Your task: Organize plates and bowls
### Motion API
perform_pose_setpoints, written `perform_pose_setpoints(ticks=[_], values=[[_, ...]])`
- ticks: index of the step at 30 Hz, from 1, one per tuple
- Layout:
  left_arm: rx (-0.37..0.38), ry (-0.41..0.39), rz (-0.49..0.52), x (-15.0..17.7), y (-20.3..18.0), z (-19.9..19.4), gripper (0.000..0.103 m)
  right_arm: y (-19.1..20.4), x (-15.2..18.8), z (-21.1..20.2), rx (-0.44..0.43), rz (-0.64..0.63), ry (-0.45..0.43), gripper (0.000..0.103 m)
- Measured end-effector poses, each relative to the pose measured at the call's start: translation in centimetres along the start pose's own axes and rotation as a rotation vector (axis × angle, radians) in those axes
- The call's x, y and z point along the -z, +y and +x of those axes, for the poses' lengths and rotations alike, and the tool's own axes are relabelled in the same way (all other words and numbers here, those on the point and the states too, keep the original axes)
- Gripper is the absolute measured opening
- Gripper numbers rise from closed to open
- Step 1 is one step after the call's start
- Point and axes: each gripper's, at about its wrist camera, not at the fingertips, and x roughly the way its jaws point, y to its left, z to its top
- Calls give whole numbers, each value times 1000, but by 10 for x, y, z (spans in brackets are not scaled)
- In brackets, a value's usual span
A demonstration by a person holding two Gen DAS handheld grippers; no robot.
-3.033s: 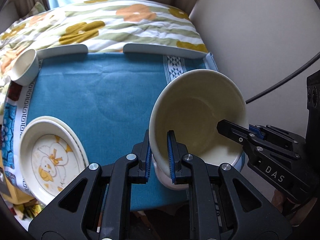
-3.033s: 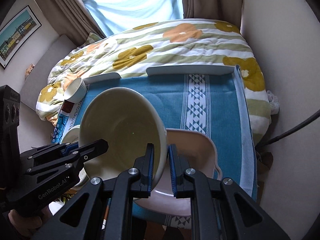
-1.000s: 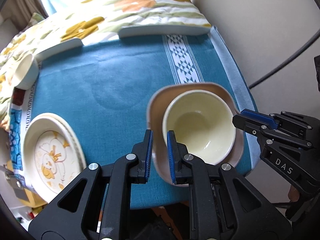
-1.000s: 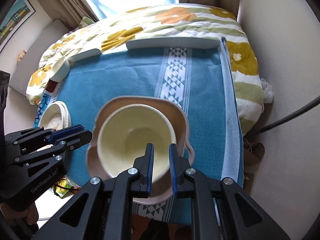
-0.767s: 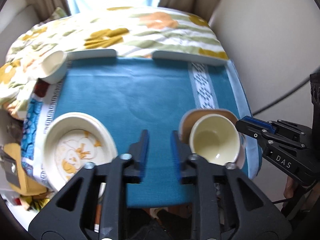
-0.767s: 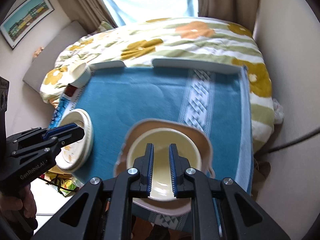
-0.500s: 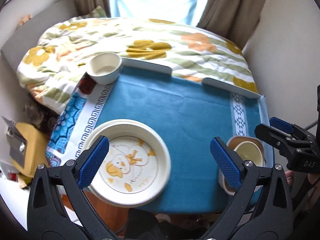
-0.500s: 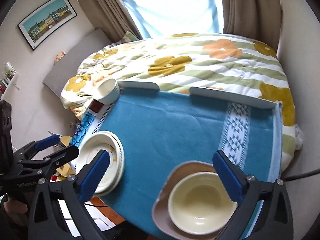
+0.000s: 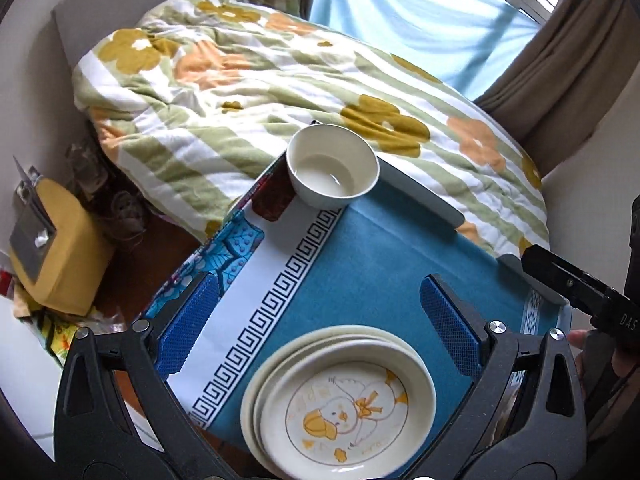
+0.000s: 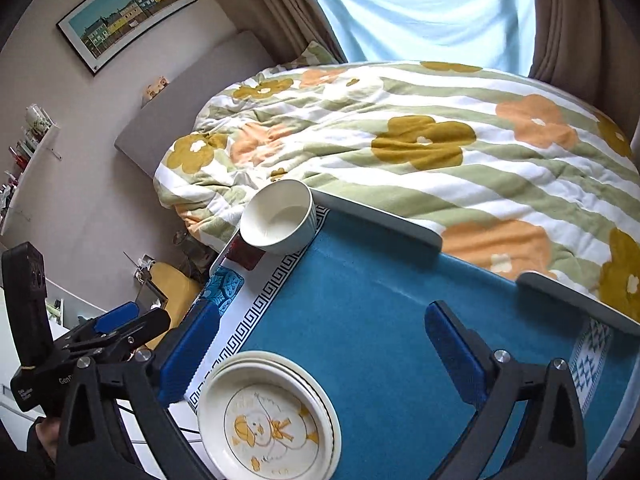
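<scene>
Small white glazed ceramic bowl (image 9: 333, 165) at far left corner of blue-clothed table (image 9: 372, 264): rigid, slippery, breakable; pinch rim. Left gripper (image 9: 320, 326), right gripper (image 10: 316, 354) both released, empty.

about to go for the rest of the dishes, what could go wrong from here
The small white bowl sits at the far corner of the table, beside the flowered duvet; a clumsy pinch could tip it off the edge. The duck plates form a loose, offset stack near the front edge, so a push might slide them off. Both the left gripper and the right gripper are open over the same plates and could collide.
</scene>
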Motion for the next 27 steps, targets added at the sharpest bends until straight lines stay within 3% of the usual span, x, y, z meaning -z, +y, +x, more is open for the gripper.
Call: perform_pose_setpoints(ticks=[5,7,12,17,25,27], values=[[41,35,-84,-31,20,49,97,-2,-33,56,-31,47,50,102],[67,63,-109,-43,25,71,89,-1,-44,77,-23,47,61,98],[94,122,-162,-64,35,122,76,-6,-62,133,-53,87,136,72],[112,175,-201,-76,45,163,56,-13,-67,175,-74,141,187,58],[109,191,-205,-85,49,188,21,-9,-73,202,-76,134,213,34],[112,187,-198,-86,48,188,17,-8,-74,207,-77,129,216,28]])
